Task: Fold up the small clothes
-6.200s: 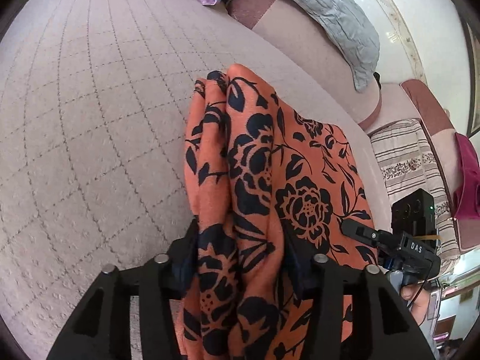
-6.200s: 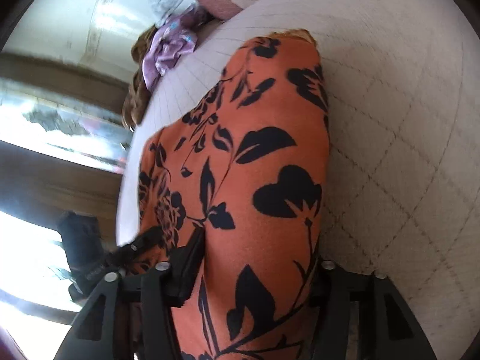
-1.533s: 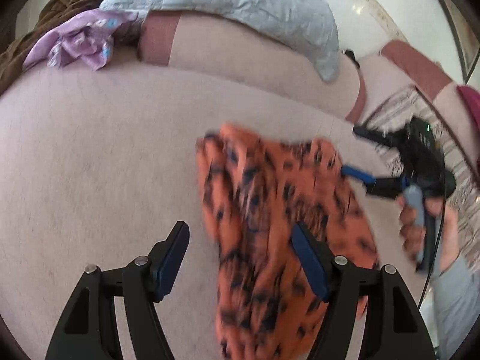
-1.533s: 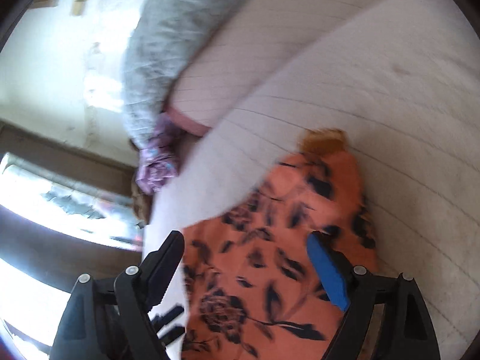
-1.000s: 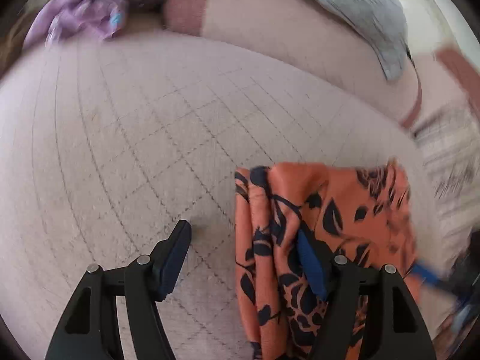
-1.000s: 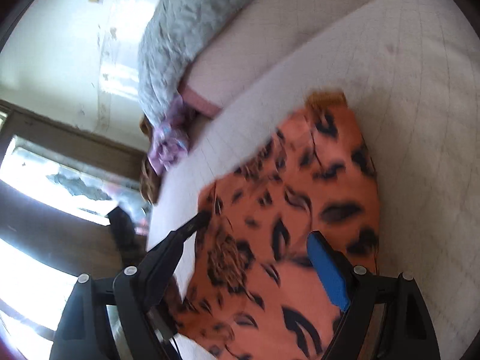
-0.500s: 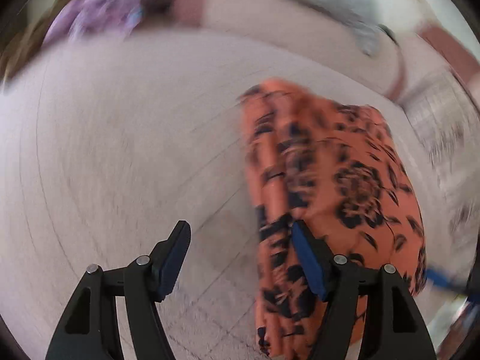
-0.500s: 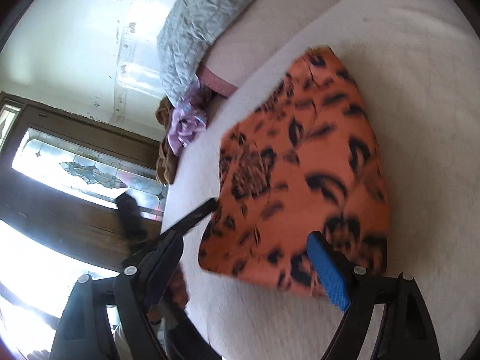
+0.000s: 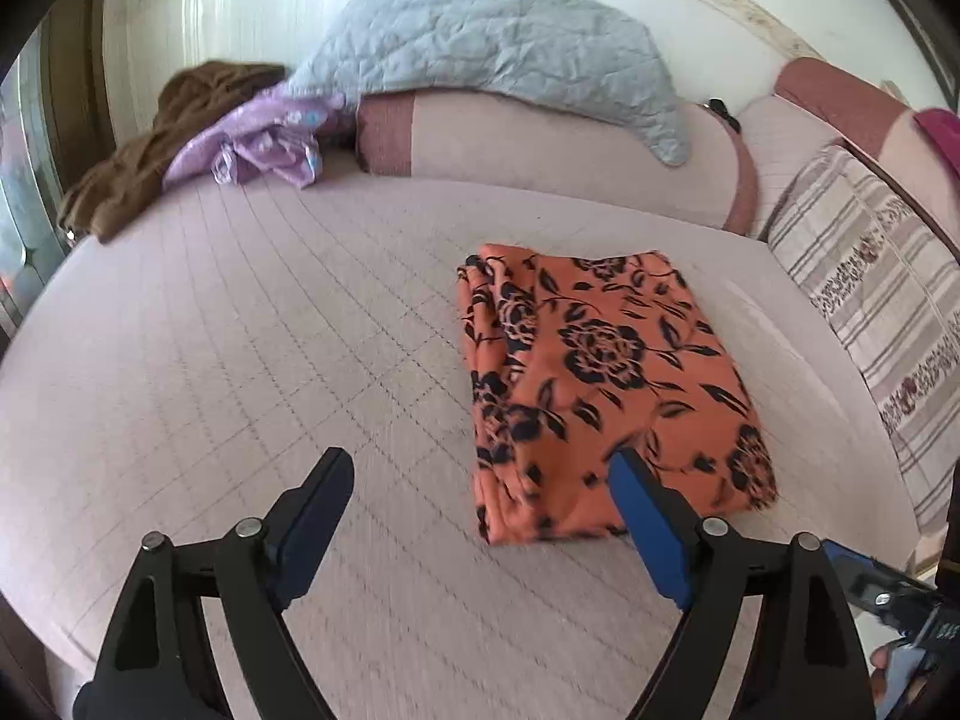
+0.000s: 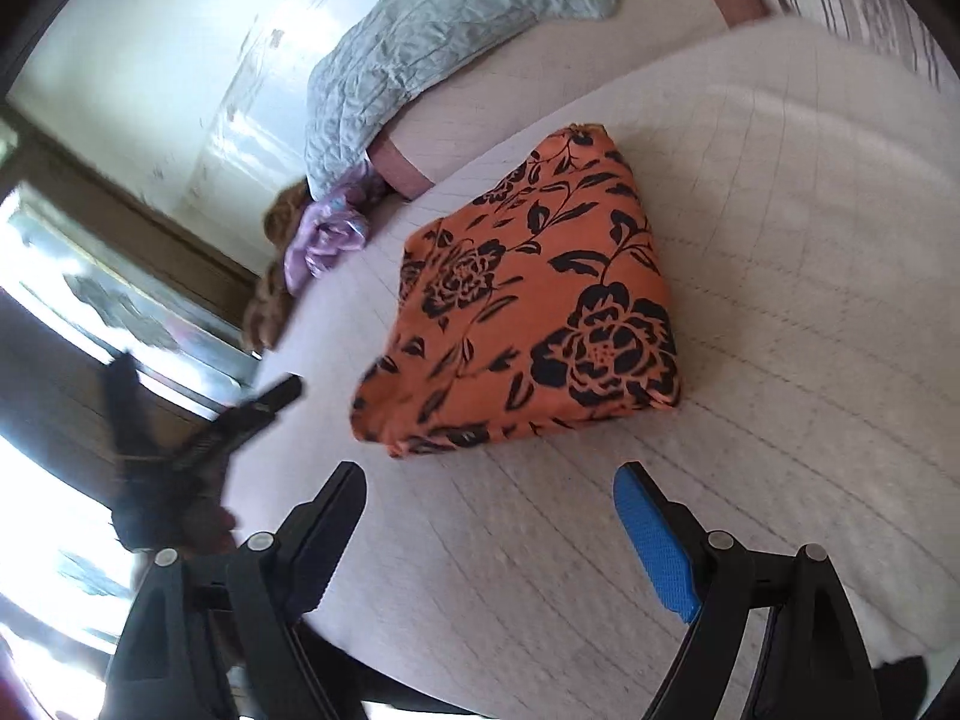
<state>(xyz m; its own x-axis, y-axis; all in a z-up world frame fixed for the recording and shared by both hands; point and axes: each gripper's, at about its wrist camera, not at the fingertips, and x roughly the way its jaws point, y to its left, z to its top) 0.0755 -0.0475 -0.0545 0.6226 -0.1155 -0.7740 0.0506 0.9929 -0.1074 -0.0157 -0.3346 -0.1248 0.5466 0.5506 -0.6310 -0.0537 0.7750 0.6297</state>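
Observation:
An orange garment with a black flower print (image 9: pixel 606 384) lies folded into a flat rectangle on the pale quilted bed (image 9: pixel 270 348). It also shows in the right wrist view (image 10: pixel 534 306). My left gripper (image 9: pixel 480 486) is open and empty, held above the bed just short of the garment's near edge. My right gripper (image 10: pixel 492 498) is open and empty, held back from the garment's near edge. The right gripper's tip shows at the lower right of the left wrist view (image 9: pixel 882 594). The left gripper shows at the left of the right wrist view (image 10: pixel 240 414).
A crumpled purple garment (image 9: pixel 264 138) and a brown one (image 9: pixel 168 138) lie at the bed's far left. A grey quilted cover (image 9: pixel 498 54) drapes over the long pink bolster (image 9: pixel 540 138) at the back. A striped cushion (image 9: pixel 870 282) lies at the right.
Both grippers let go of the orange garment, which now lies folded on the bed. Both have drawn back from it and stand open.

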